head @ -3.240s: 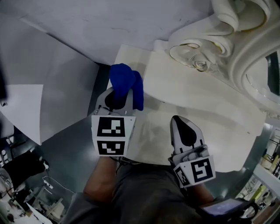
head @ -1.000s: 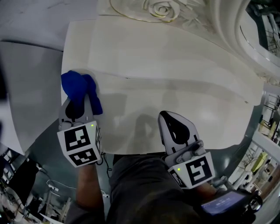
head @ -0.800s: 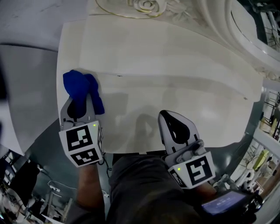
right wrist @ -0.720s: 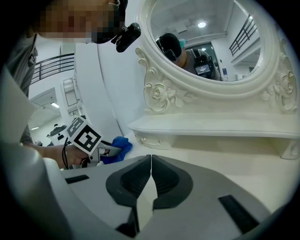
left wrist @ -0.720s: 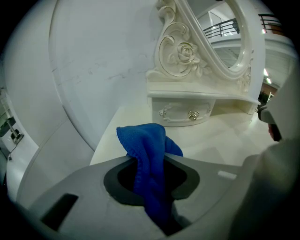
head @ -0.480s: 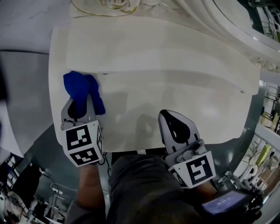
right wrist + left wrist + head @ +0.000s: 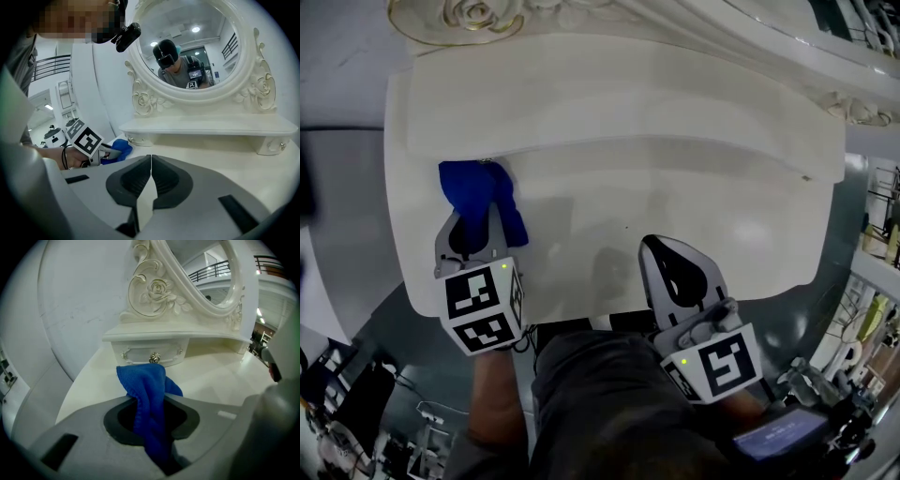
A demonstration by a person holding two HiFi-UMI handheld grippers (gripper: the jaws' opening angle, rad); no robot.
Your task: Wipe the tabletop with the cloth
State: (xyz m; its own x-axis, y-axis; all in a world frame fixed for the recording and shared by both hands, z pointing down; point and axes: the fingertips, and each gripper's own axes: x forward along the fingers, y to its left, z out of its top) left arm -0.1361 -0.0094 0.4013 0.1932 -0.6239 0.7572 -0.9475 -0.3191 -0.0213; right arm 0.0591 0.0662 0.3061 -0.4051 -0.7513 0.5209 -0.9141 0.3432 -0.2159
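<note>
- Left gripper (image 7: 476,210) is clamping the soft blue cloth (image 7: 469,184) by the tabletop (image 7: 703,202)'s left edge;
- Right gripper (image 7: 662,249) is hovering closed, empty, over the front edge;
- Cloth is probably handling light and floppy; gripping its bunched fold suits.

Carried the blue cloth (image 7: 474,184) in the left hand-held gripper (image 7: 472,217) across the table (image 7: 712,197), from left of the carved rose (image 7: 474,11) to straight before it; shifted the right hand-held gripper (image 7: 662,244) rightward, away from the rose.
</note>
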